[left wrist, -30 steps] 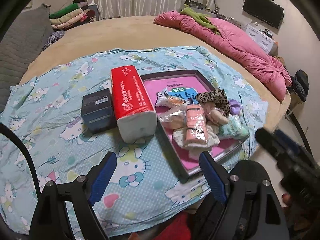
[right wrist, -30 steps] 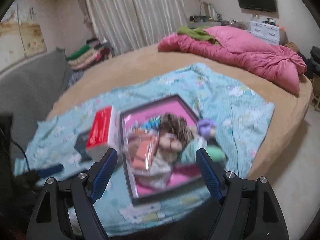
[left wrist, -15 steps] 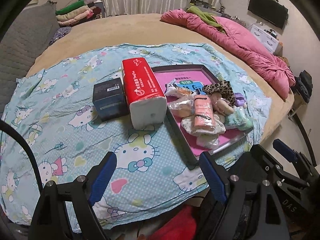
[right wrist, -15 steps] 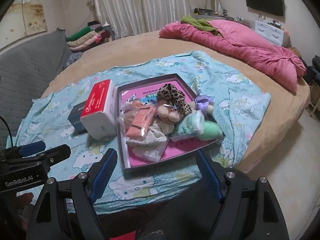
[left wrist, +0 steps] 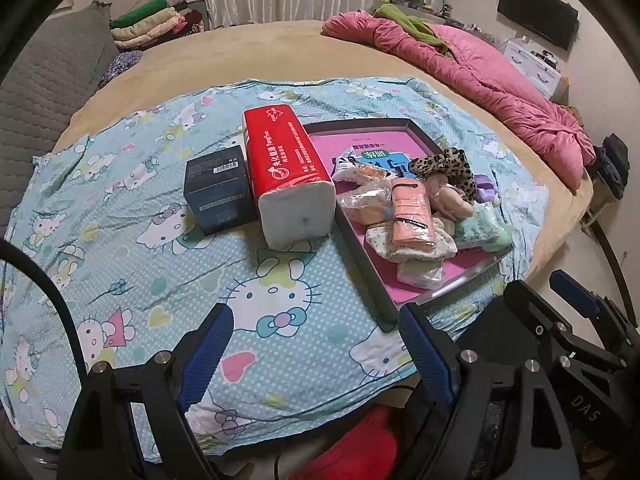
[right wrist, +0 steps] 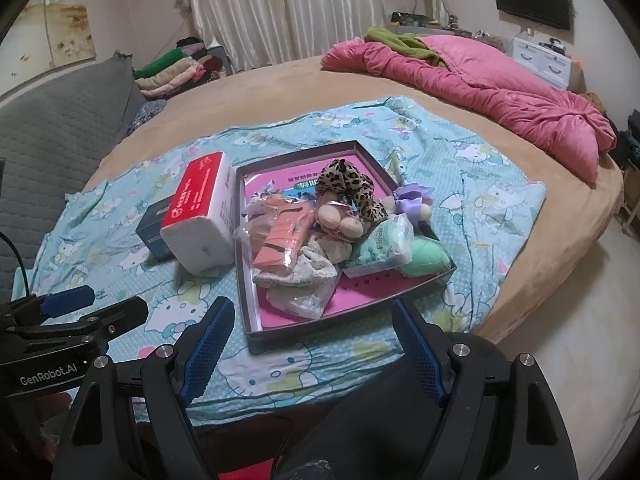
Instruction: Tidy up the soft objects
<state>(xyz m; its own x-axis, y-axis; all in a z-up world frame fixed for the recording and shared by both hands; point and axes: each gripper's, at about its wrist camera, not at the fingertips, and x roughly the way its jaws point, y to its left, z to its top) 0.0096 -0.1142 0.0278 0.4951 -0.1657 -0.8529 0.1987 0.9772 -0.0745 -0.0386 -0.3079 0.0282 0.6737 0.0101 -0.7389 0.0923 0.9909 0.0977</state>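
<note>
A dark-rimmed tray [right wrist: 352,322] [left wrist: 370,280] with a pink floor lies on the cat-print sheet, heaped with soft things: a leopard scrunchie [right wrist: 346,186] [left wrist: 444,166], an orange packet [right wrist: 282,240] [left wrist: 412,216], round beige puffs [right wrist: 340,218], a white speckled cloth [right wrist: 300,274], a mint tissue pack [right wrist: 386,246], a green sponge [right wrist: 426,256] and a purple scrunchie [right wrist: 412,196]. Left of the tray stand a red tissue pack [left wrist: 288,168] [right wrist: 202,208] and a dark box [left wrist: 218,188]. My left gripper [left wrist: 316,346] hangs open over the sheet's near edge. My right gripper [right wrist: 310,336] is open just short of the tray.
The blue cat-print sheet [left wrist: 120,216] covers part of a round tan bed [right wrist: 280,92]. A pink quilt [right wrist: 480,84] lies at the back right, a grey quilted headboard [right wrist: 52,132] at the left, folded clothes [right wrist: 172,68] behind. Bare floor [right wrist: 580,340] lies right of the bed.
Both views have steadied and the blur in the right wrist view has cleared. The right gripper has dipped slightly towards the tray. Nothing on the bed has moved.
</note>
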